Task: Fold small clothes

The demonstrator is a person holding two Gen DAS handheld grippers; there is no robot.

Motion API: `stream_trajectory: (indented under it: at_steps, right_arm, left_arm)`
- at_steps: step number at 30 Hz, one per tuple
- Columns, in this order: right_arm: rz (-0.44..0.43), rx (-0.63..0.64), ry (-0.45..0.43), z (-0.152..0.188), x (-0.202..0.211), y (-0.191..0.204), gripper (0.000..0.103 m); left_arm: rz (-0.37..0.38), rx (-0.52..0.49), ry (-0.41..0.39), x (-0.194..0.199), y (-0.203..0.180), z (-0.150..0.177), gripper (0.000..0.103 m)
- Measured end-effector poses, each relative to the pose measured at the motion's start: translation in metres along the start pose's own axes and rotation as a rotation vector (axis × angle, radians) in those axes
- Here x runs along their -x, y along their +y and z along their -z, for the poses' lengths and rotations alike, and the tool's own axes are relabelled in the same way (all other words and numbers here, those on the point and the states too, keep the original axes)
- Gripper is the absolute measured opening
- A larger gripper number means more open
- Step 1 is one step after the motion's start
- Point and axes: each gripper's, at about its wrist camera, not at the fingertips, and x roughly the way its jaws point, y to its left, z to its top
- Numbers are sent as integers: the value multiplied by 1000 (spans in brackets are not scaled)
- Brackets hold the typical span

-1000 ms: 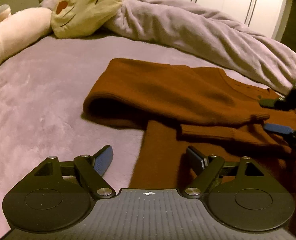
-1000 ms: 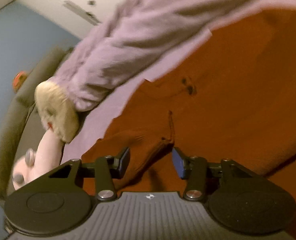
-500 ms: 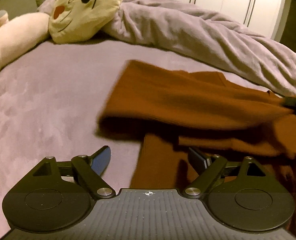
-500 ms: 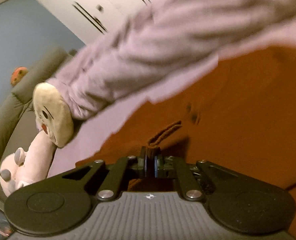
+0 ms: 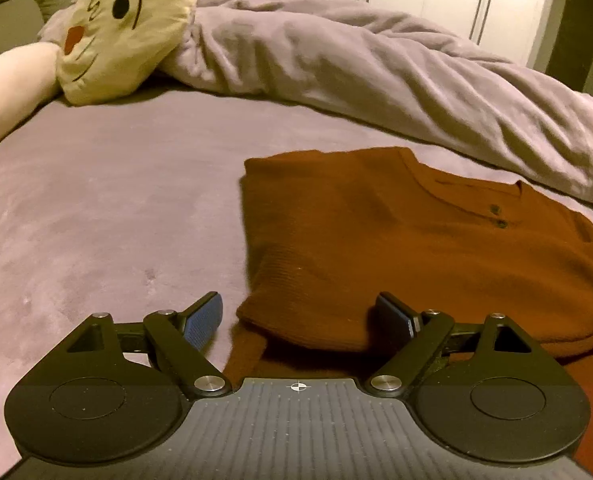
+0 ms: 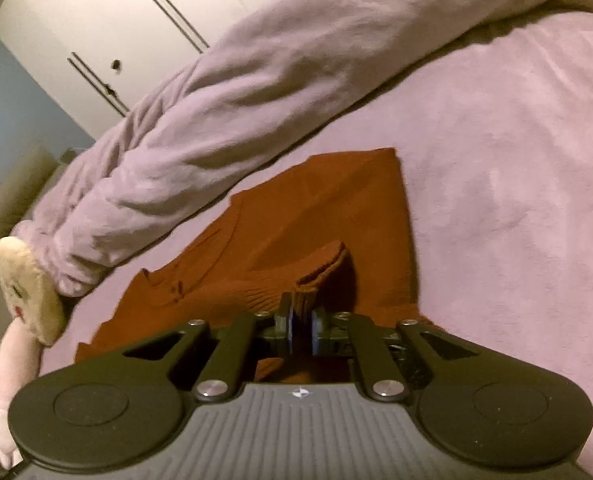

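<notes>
A rust-brown sweater [image 5: 376, 232] lies on the bed, its two neckline buttons [image 5: 496, 216] facing up. My left gripper [image 5: 298, 316] stands open low over the sweater's near folded edge. Fabric lies between its fingers, and the blue pads are clear of it. In the right wrist view the same sweater [image 6: 316, 208] spreads ahead. Its ribbed sleeve cuff [image 6: 320, 268] sticks up from between the pads of my right gripper [image 6: 301, 320]. That gripper pinches the cuff, and its jaws are opening slightly.
A plush toy with a cream face [image 5: 124, 28] lies at the far left, also in the right wrist view [image 6: 28, 284]. A rumpled lilac duvet [image 5: 376, 64] runs along the far side. The lilac sheet [image 5: 96, 208] stretches left of the sweater. White wardrobe doors [image 6: 116, 20] stand behind.
My right gripper shut on the sleeve cuff and carried it across the sweater, leaving the left wrist view. The sleeve that lay out to the left now rests folded over the body.
</notes>
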Motion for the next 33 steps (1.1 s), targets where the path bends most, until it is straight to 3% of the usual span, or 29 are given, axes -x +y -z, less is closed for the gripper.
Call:
stream_trajectory:
  at_steps: [5,6,11,15,30,33]
  right_arm:
    - [-32,-22,36,4,-10,1,15]
    - [-35,-15,38,4,-12,4,10]
    - [20,152,-58,1,5,28,5]
    - [100,211,-105,-2,12,25,5]
    - [288,397,-27,13,-16,18,5]
    - [386,439,-93,16,-6,30,15]
  left_arm:
    - [5,-2,20,0,0,4,89]
    - [2,-3,17,2,0,4,89]
    - [-43,-10,-9,5,2,1,90]
    - [-81,-52,-28,6,-2,-1,92]
    - [-87,-99,1,2,-6,-1,94]
    - [-83,-104,-6,8,-8,-2,94]
